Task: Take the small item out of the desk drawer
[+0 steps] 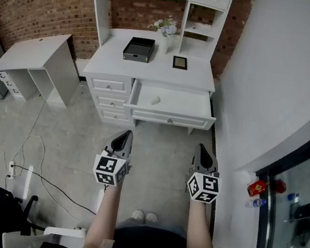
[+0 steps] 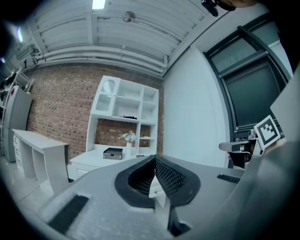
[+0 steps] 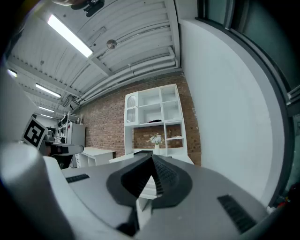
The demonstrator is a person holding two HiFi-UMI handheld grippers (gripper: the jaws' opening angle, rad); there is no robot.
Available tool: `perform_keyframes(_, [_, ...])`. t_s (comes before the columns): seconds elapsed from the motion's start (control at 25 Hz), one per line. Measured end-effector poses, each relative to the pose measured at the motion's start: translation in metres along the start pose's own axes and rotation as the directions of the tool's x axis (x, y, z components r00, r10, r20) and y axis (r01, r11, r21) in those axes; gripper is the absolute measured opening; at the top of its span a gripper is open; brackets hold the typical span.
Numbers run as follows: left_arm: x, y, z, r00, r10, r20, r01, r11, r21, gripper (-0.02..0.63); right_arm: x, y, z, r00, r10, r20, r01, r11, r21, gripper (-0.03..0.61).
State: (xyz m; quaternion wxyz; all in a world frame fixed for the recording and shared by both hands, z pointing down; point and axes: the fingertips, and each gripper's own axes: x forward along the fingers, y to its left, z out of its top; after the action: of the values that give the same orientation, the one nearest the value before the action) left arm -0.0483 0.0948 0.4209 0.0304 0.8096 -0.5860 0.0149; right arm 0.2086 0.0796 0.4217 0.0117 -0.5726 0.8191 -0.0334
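Observation:
The white desk (image 1: 152, 70) stands ahead against the brick wall, its top right drawer (image 1: 171, 117) pulled out. A small white item (image 1: 155, 100) lies on the drawer's floor, left of centre. My left gripper (image 1: 122, 138) and right gripper (image 1: 204, 153) hang side by side over the floor in front of the desk, well short of the drawer. Both are shut with nothing between the jaws. In the left gripper view the left gripper (image 2: 154, 159) points at the desk; in the right gripper view the right gripper (image 3: 151, 159) does the same.
On the desktop sit a black box (image 1: 138, 49), a vase of flowers (image 1: 166, 31) and a small framed picture (image 1: 180, 62). A low white side table (image 1: 36, 62) stands at the left, a white wall (image 1: 279, 82) at the right. Cables (image 1: 27, 146) trail over the floor.

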Motion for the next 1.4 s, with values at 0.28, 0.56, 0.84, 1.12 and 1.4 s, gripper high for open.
perform_keyframes(0.28, [0.006,0.000,-0.003,1.000,0.000,-0.006,0.000,1.000,-0.005,0.008,0.004,-0.002,-0.001,1.000,0.012,0.001,-0.012,1.000,0.006,-0.003])
perform_keyframes(0.56, [0.007,0.003,-0.007,1.000,-0.001,-0.018,0.001,1.000,-0.008,0.008,0.006,-0.001,-0.004,1.000,0.010,0.000,-0.010,1.000,0.016,-0.002])
perform_keyframes(0.84, [0.010,0.009,-0.011,1.000,-0.007,-0.027,0.007,1.000,-0.013,0.008,0.013,0.009,-0.007,0.999,0.039,-0.002,-0.039,0.999,0.028,-0.002])
perform_keyframes(1.12, [0.007,0.022,-0.011,0.999,-0.026,-0.020,0.026,1.000,-0.010,0.008,0.017,0.028,-0.011,0.997,0.071,0.002,-0.071,0.996,0.045,0.076])
perform_keyframes(1.4, [0.003,0.035,-0.015,0.999,-0.038,-0.027,0.038,0.999,0.000,0.008,0.019,0.039,-0.011,0.995,0.090,0.037,-0.093,0.991,0.092,0.179])
